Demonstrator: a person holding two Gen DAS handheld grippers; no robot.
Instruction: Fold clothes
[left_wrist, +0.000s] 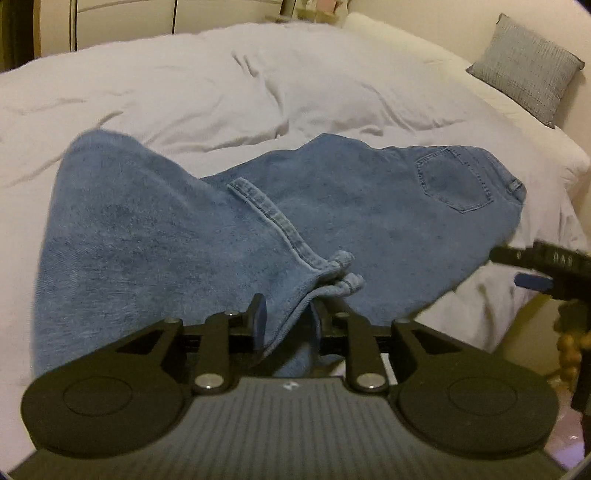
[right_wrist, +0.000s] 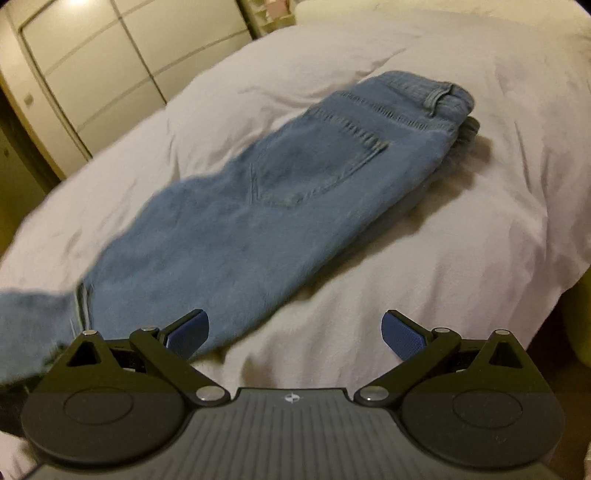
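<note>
Left gripper: While the hem end of the jeans (left_wrist: 258, 221) bunches between its pads, the left gripper (left_wrist: 286, 317) is clamped on that denim, the leg cuffs poking out just past the fingertips (left_wrist: 258, 314).
Right gripper: the right gripper (right_wrist: 295, 332) hangs released, jaws spread wide, nothing between them; it hovers over the duvet just beside the leg's edge.
Jeans: lying lengthwise on the bed (left_wrist: 258, 92), legs stacked one on the other, back pocket (left_wrist: 456, 179) facing up, waistband at the far end toward the grey cushion (left_wrist: 526, 68). The hem end is lifted off the duvet and curls over toward the seat.
Step in hand: looks like the lengthwise fold, hems going up to meet the waistband.
Next move: I'd say carry the hems across and lay them square on the waistband; the free right gripper could pin the middle so the crease lands straight.
Watch for: thick denim slipping, or the two cuffs parting.
</note>
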